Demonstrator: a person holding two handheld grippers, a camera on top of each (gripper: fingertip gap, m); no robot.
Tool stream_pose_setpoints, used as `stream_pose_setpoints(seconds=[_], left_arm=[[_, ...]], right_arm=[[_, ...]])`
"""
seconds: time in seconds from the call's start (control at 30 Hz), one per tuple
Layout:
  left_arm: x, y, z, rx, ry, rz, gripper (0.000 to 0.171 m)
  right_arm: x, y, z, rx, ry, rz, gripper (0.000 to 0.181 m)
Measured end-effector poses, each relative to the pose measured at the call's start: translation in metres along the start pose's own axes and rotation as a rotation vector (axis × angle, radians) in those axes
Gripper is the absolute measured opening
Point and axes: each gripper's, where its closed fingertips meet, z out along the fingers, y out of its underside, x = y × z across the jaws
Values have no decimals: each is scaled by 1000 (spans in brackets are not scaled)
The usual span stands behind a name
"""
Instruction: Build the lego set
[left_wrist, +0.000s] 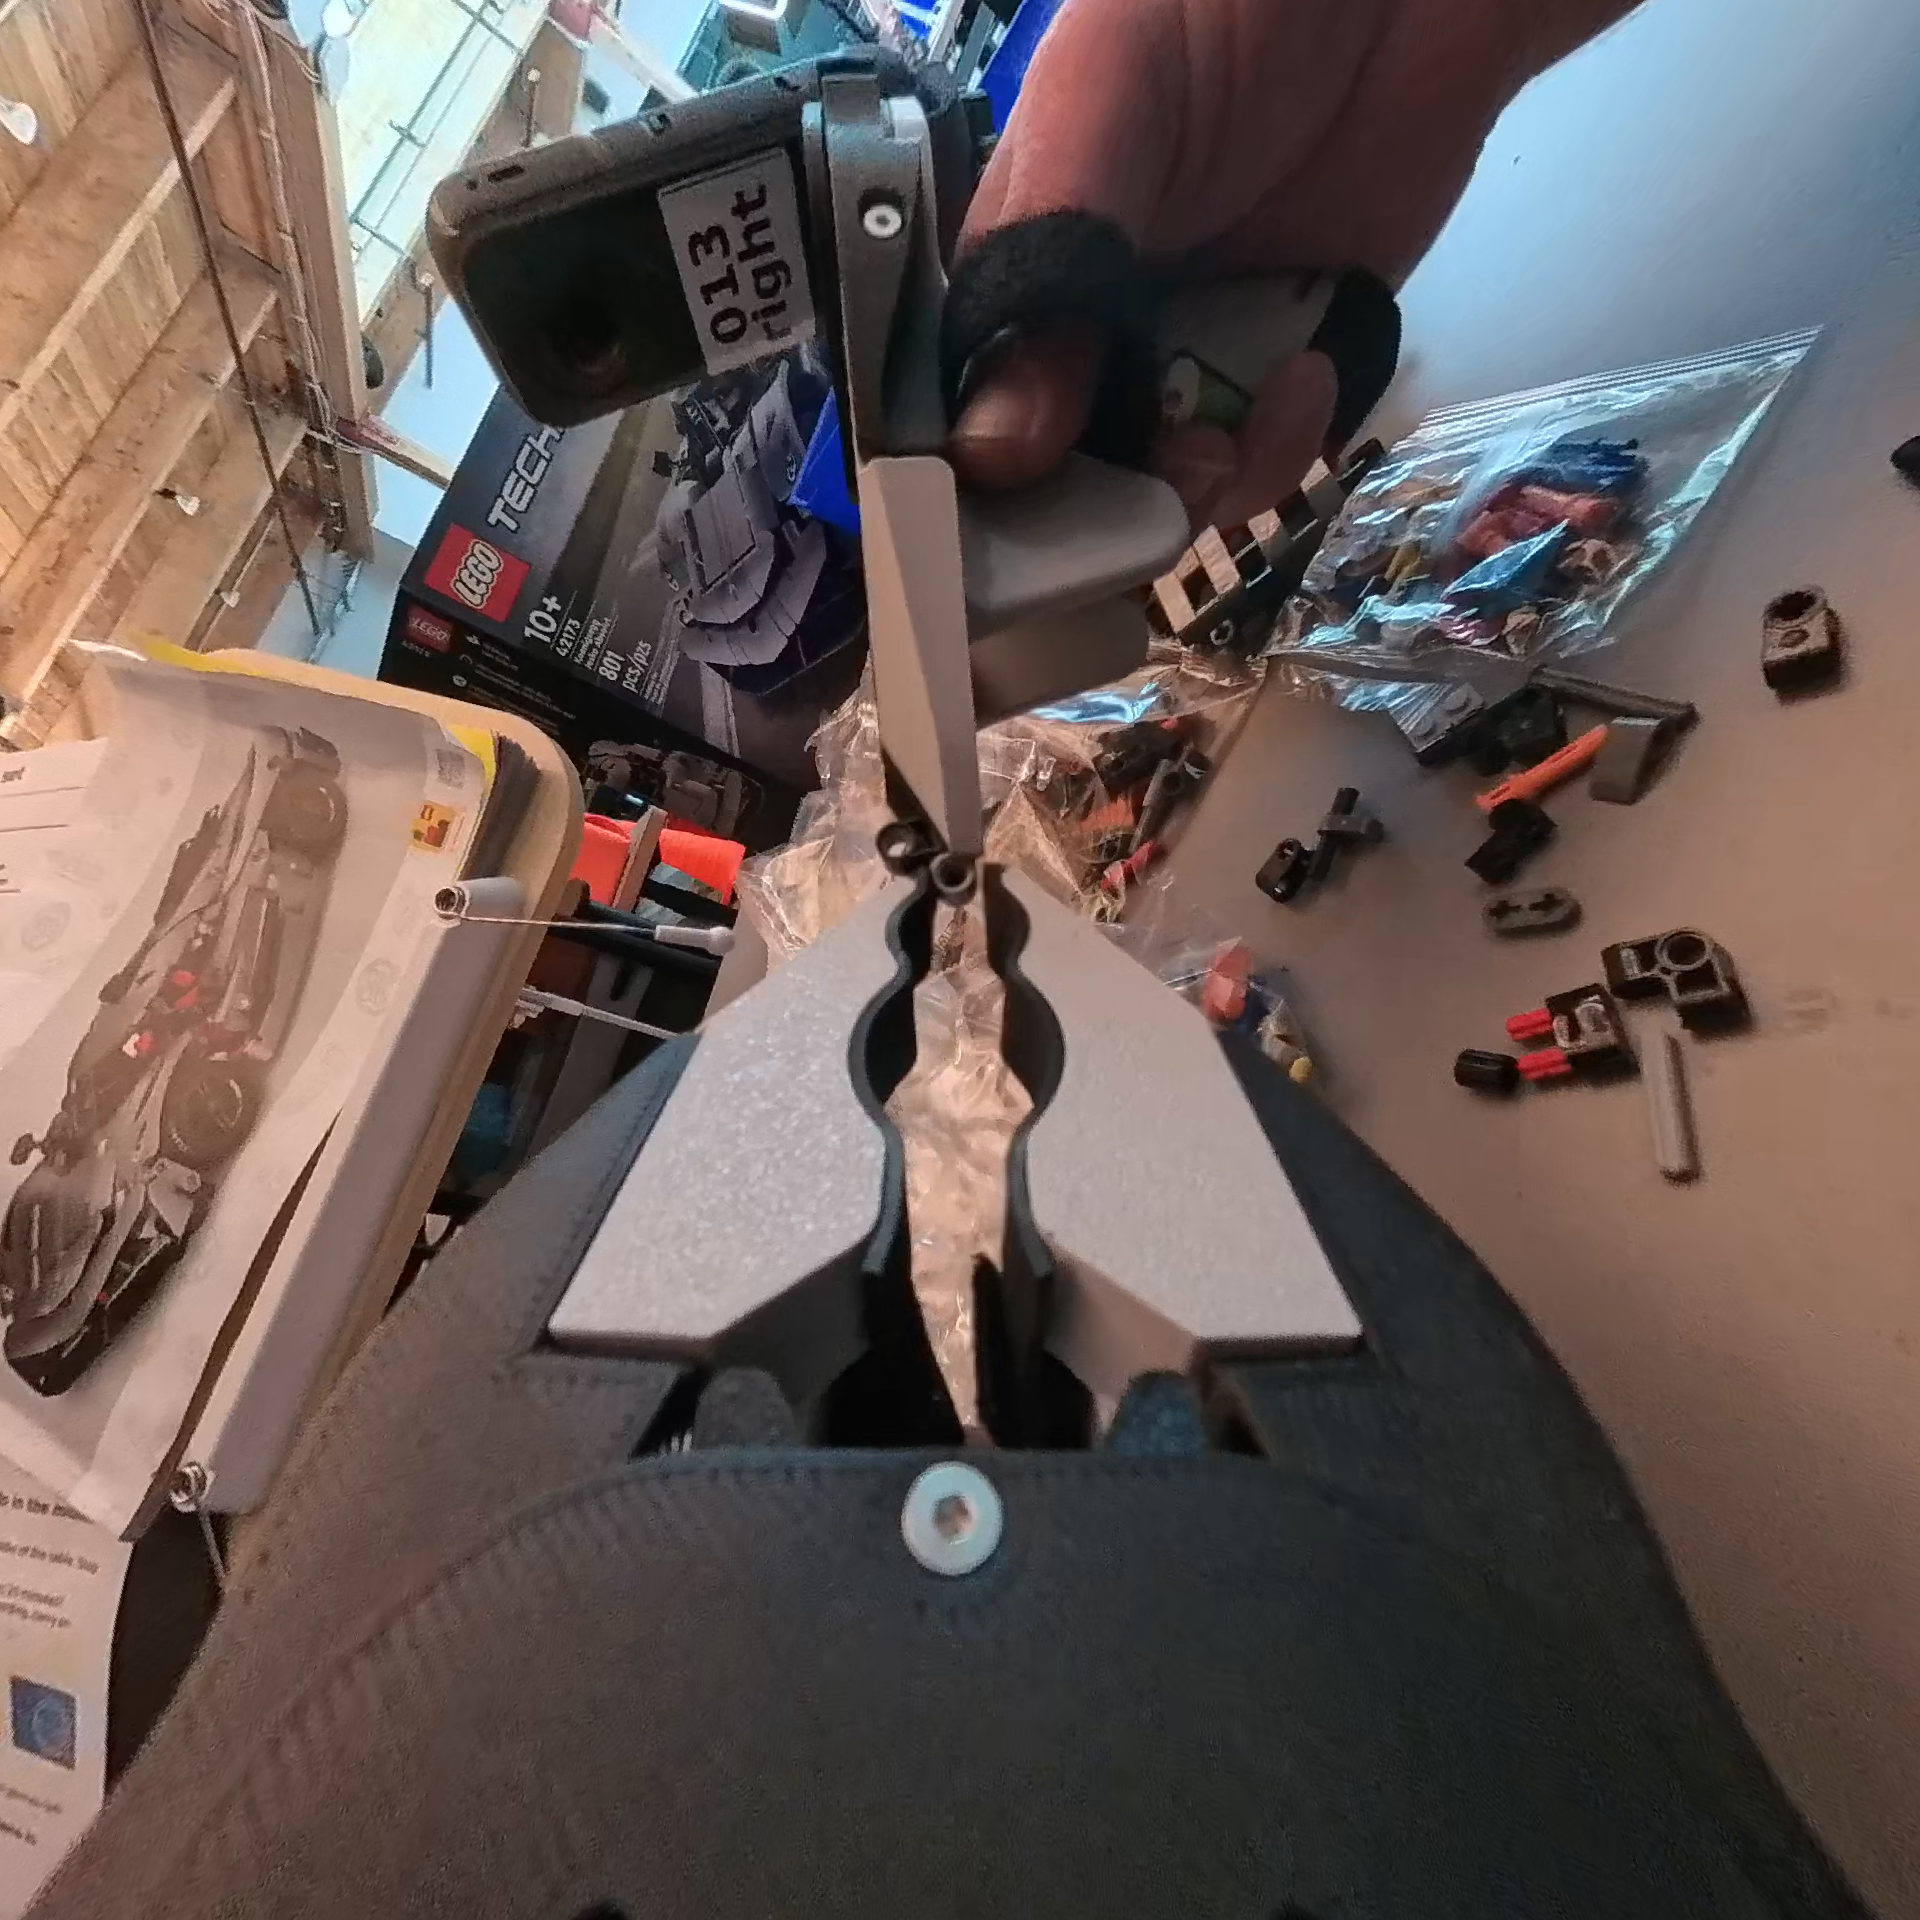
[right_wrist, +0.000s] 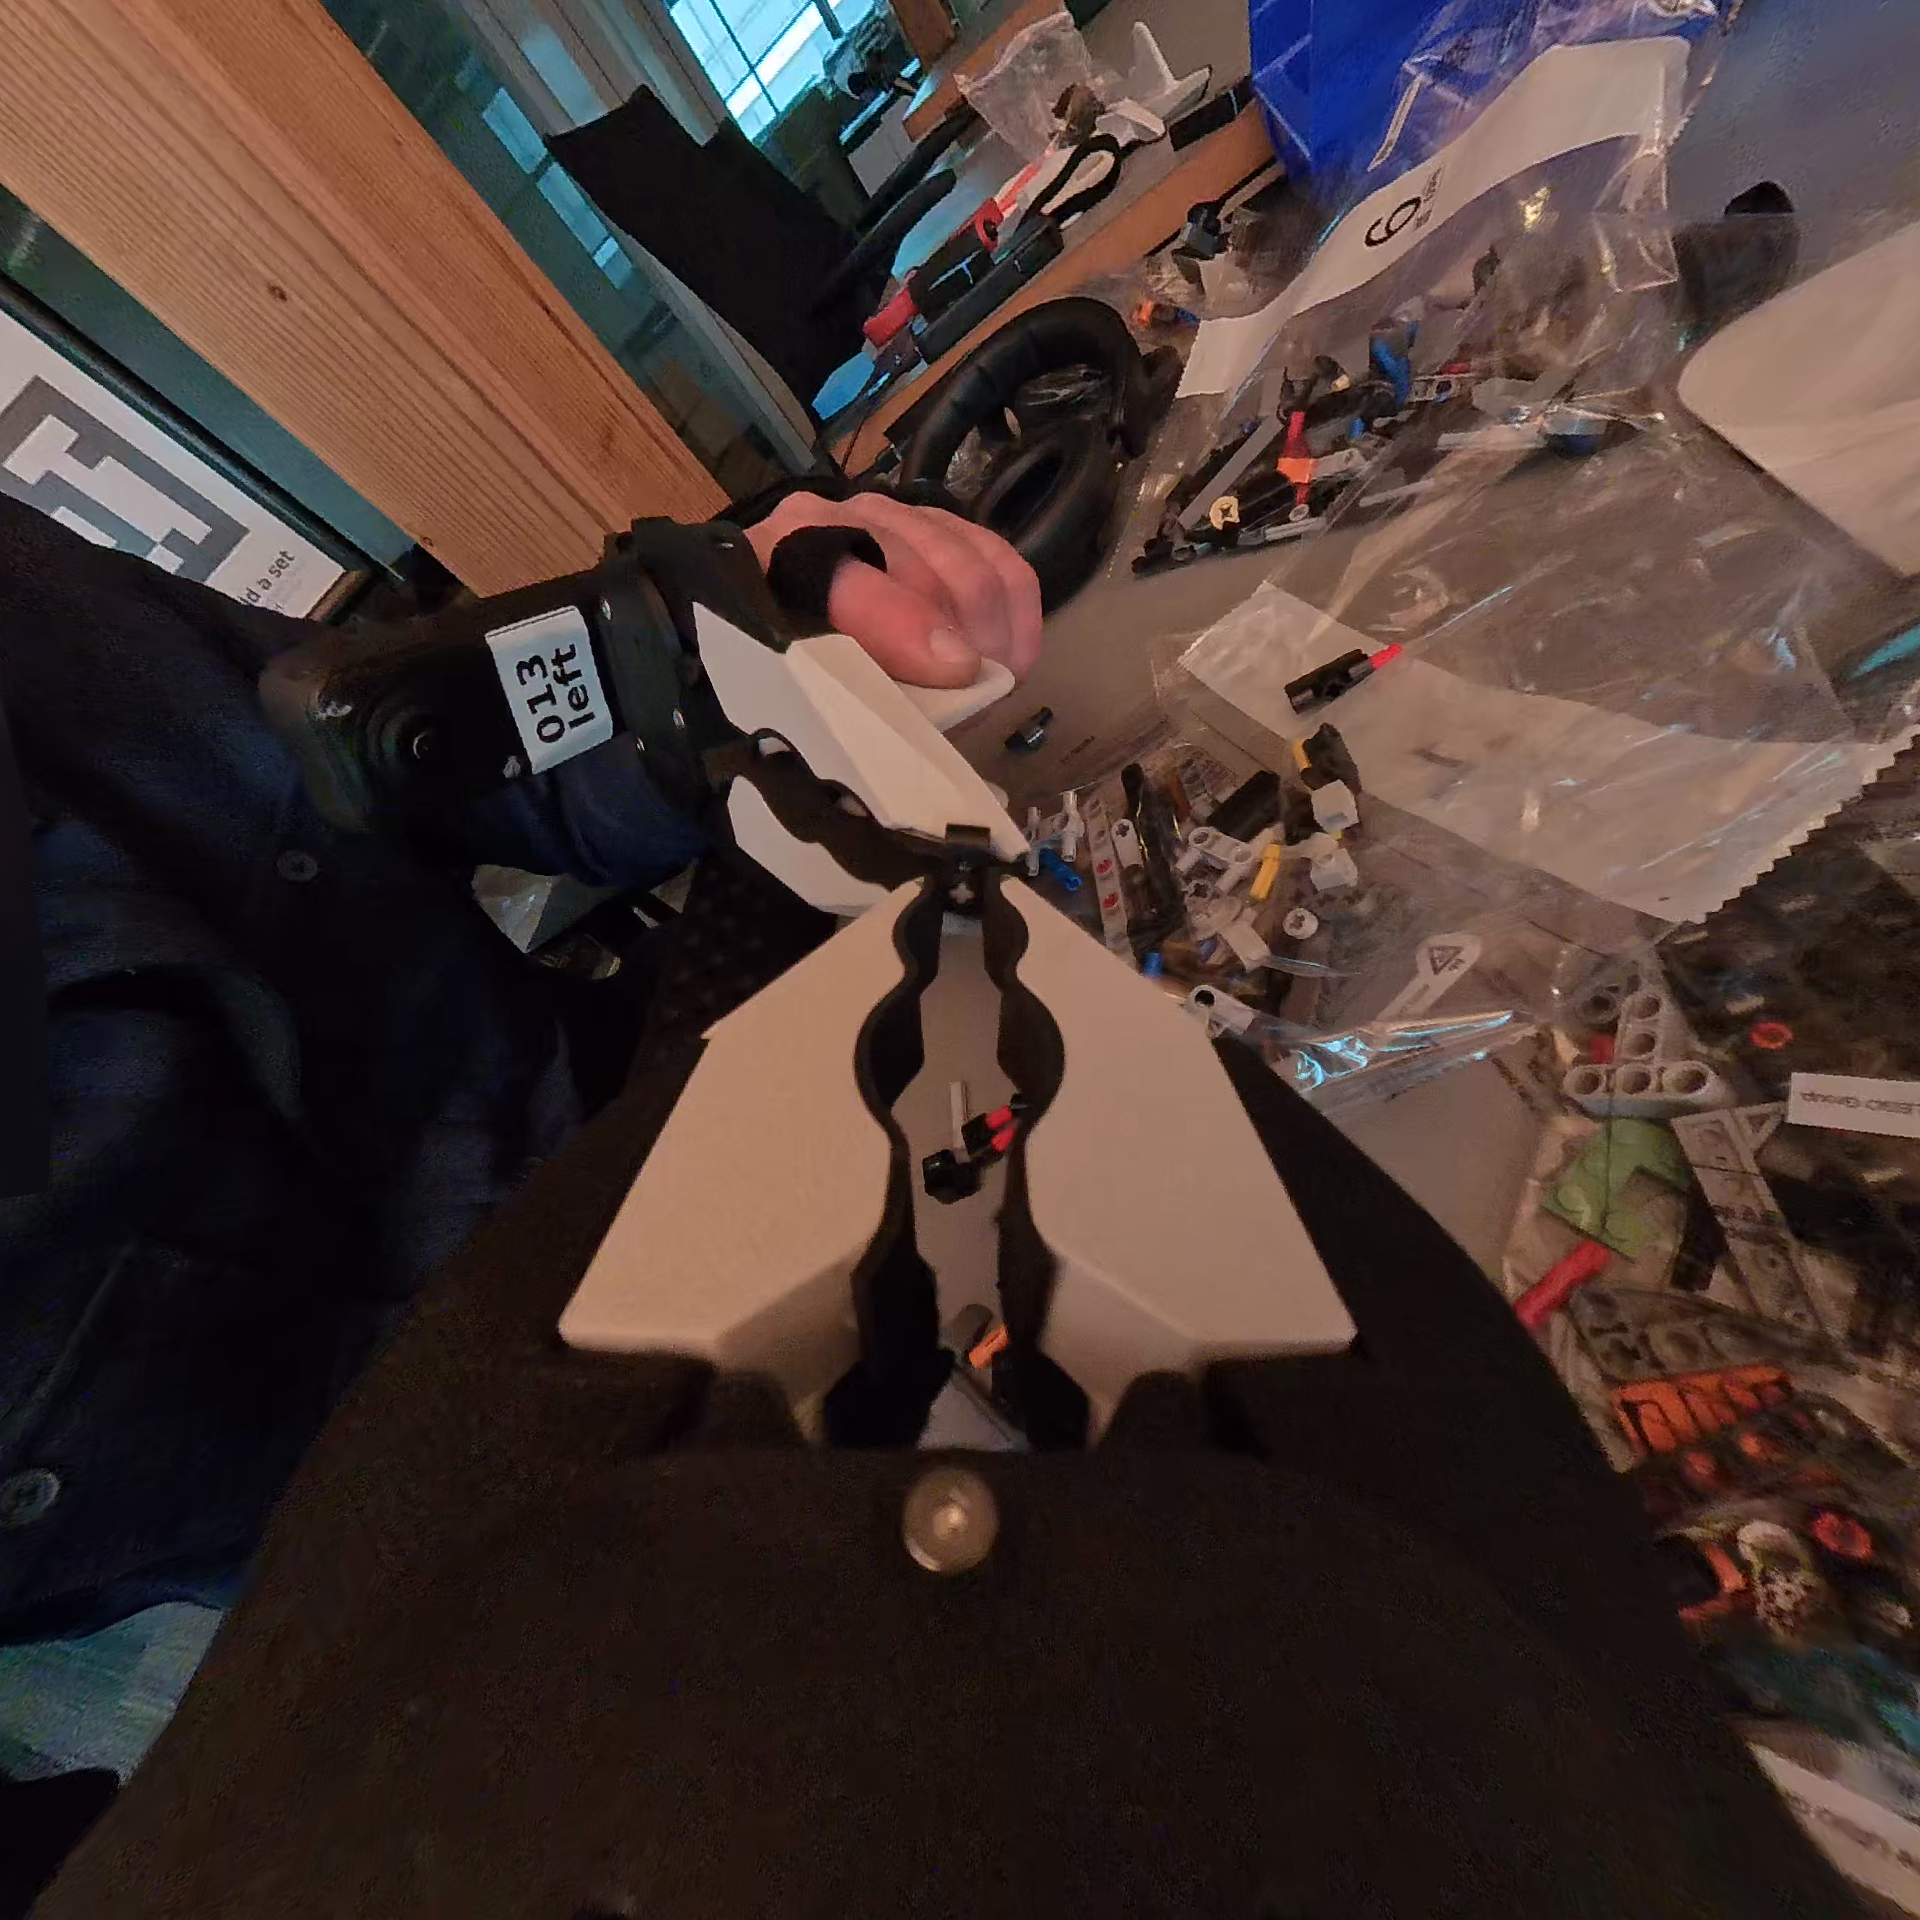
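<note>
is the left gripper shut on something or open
Shut: the left gripper pinches a small black lego piece at its tips, meeting the right gripper.

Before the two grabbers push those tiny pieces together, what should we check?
1. Left gripper shut on small black piece: ok.
2. Right gripper shut on its dark piece: ok.
3. Tips meeting in mid-air: ok.
4. Pieces lined up hole to pin: cannot tell, too small.
5. Instruction booklet in sight: ok.
6. Spare parts on the table clear of the grippers: ok.
</note>
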Motion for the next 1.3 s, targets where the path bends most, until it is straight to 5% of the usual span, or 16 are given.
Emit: stream_pose_setpoints(seconds=[1.3], left_arm=[[-6,-3,-4,30,2,-47,5]], right_arm=[[-4,-5,-5,-29,93,-130,4]])
